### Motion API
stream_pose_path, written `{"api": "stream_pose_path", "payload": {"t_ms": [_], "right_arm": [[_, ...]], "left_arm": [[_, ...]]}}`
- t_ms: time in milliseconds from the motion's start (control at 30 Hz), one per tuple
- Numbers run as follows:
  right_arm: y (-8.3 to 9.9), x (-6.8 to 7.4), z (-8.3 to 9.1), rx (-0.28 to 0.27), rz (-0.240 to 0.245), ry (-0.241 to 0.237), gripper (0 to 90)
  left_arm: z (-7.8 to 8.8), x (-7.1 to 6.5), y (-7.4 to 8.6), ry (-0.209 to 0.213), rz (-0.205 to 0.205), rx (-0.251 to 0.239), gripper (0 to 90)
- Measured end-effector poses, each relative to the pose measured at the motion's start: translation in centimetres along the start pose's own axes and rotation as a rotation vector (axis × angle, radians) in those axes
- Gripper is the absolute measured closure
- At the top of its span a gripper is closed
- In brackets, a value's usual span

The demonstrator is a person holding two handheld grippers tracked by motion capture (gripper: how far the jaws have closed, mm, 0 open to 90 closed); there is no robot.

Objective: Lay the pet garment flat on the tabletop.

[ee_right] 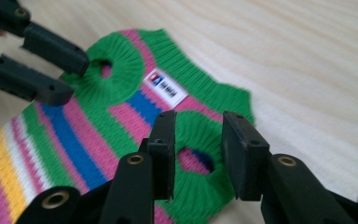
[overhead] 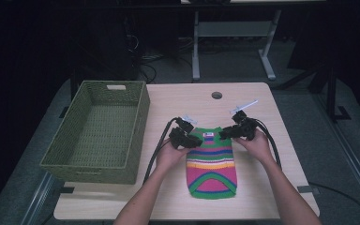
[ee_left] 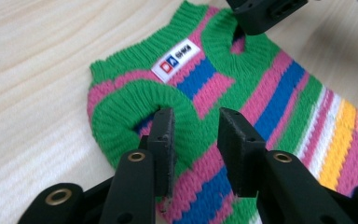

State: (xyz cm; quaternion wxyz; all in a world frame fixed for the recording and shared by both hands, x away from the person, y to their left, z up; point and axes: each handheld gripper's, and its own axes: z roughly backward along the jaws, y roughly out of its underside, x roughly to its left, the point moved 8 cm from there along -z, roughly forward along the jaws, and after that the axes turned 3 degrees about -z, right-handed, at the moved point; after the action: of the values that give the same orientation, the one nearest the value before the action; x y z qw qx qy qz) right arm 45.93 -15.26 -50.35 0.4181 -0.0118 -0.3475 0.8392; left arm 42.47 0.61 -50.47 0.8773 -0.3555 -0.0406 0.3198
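Observation:
A small knitted sweater [overhead: 211, 164] with green, pink, blue, yellow and white stripes lies flat on the table, neck end away from the person. It carries a white label [ee_left: 176, 59] near the collar. My left gripper [overhead: 198, 140] hovers over the sweater's left green armhole ring [ee_left: 121, 112]. In the left gripper view the left gripper [ee_left: 196, 123] has its jaws apart with flat fabric showing between them. My right gripper [overhead: 222, 134] sits at the other armhole ring [ee_right: 196, 135]. The right gripper [ee_right: 198, 126] is also open, nothing pinched.
A green woven basket [overhead: 91, 166] stands empty on the table's left side. The light wooden table [overhead: 253, 103] has a round cable hole [overhead: 217, 95] near its far edge. Desk legs and cables lie on the floor beyond.

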Motion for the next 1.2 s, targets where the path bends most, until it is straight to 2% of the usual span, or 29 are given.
{"api": "stream_pose_path", "payload": {"t_ms": [67,133,233,267,333,367,433,500,600,667,867,933,1033,1100,1133,1200], "right_arm": [[0.4,0.3,0.1,0.011,0.015,-0.003,62.5],[0.9,0.8,0.3,0.031,0.027,-0.029,61.5],[1.7,1.5,0.7,0.036,0.041,-0.050,62.8],[2.1,1.6,0.8,0.043,0.051,-0.052,64.3],[2.6,2.1,1.1,0.052,0.067,-0.062,67.1],[2.8,2.2,1.3,0.055,0.073,-0.065,68.7],[3.3,2.6,1.5,0.063,0.074,-0.093,72.3],[3.7,2.8,1.5,0.077,0.080,-0.102,74.9],[4.1,3.0,1.4,0.099,0.096,-0.110,76.6],[4.4,3.1,1.2,0.121,0.088,-0.108,76.6],[4.6,2.9,0.6,0.129,0.084,-0.094,76.8],[4.6,2.8,0.5,0.127,0.076,-0.095,76.8],[4.5,2.5,0.4,0.117,0.055,-0.105,76.8],[4.4,2.3,0.3,0.111,0.050,-0.097,76.7],[4.4,2.2,0.3,0.106,0.049,-0.096,76.6],[4.3,2.1,0.3,0.103,0.041,-0.090,76.5]], "left_arm": [[0.1,-0.3,0.4,0.008,-0.002,0.009,65.1],[0.2,-0.5,0.8,0.007,-0.013,0.016,65.3],[0.4,-0.9,1.4,0.013,-0.032,0.025,69.4],[0.4,-1.1,1.5,0.017,-0.030,0.025,71.7],[0.5,-1.2,1.9,0.021,-0.054,0.041,76.2],[0.4,-1.4,1.9,0.025,-0.047,0.038,77.7],[0.5,-1.5,2.1,0.027,-0.074,0.058,79.9],[0.5,-1.6,2.1,0.023,-0.083,0.069,81.1],[0.4,-1.8,2.3,0.022,-0.080,0.082,82.9],[0.3,-1.8,2.2,0.021,-0.078,0.080,82.9],[0.0,-1.5,2.1,0.012,-0.078,0.081,81.8],[-0.1,-1.4,2.0,0.010,-0.063,0.071,81.4],[-0.2,-1.1,2.0,0.006,-0.066,0.070,81.2],[-0.4,-1.0,1.8,0.004,-0.042,0.058,80.8],[-0.3,-0.9,1.8,0.004,-0.057,0.073,80.6],[-0.4,-0.8,1.6,-0.002,-0.057,0.075,79.9]]}}
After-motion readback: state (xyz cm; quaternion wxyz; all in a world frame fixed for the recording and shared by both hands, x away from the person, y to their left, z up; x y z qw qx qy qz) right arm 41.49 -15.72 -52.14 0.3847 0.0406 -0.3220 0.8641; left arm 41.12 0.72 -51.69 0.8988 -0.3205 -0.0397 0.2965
